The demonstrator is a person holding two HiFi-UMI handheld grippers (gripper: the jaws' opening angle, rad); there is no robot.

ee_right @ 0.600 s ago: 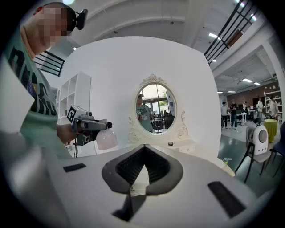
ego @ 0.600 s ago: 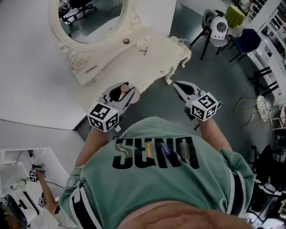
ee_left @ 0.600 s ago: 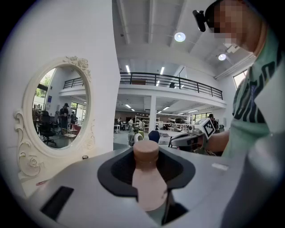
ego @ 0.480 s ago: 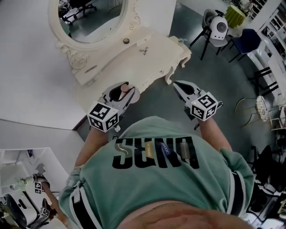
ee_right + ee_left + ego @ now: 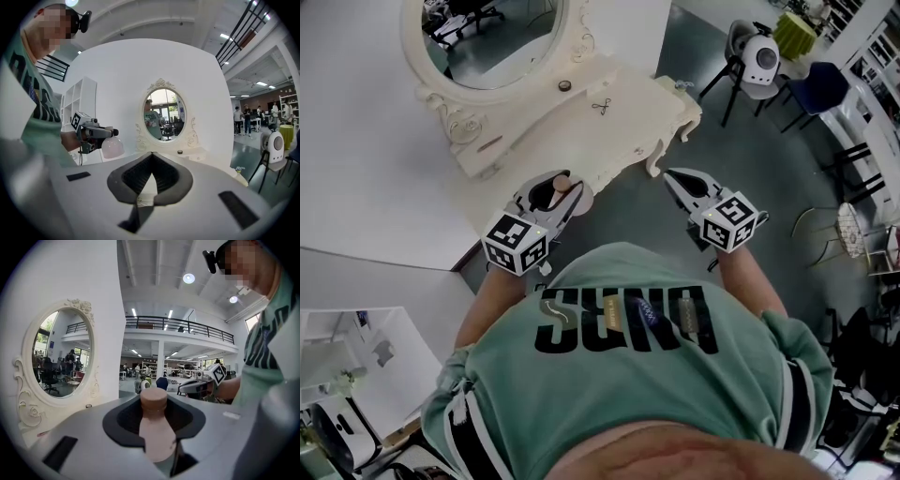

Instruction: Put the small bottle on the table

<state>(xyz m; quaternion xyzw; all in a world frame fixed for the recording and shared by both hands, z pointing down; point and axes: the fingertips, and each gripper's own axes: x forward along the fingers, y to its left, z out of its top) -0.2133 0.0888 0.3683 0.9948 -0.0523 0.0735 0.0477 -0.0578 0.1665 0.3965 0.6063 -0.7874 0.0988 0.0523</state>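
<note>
The small pink bottle (image 5: 572, 197) sits between the jaws of my left gripper (image 5: 555, 180), which is shut on it. In the left gripper view the bottle (image 5: 154, 432) stands upright with its round cap up. It hangs in the air just off the near edge of the cream dressing table (image 5: 619, 131). My right gripper (image 5: 672, 176) is held to the right of it, also short of the table's edge. Its jaws meet at the tips (image 5: 151, 155) with nothing between them. From the right gripper view, the left gripper (image 5: 111, 133) and the bottle (image 5: 112, 147) show at the left.
An oval mirror (image 5: 492, 37) stands at the back of the table. A small dark round thing (image 5: 565, 86) and a small scissors-shaped thing (image 5: 601, 107) lie on the top. Chairs and a white rounded device (image 5: 759, 56) stand on the dark floor to the right. White shelves (image 5: 337, 366) are at the lower left.
Both grippers and the bottle are where they were. A person seen by the shelves at the lower left of the head view has gone out of sight.
</note>
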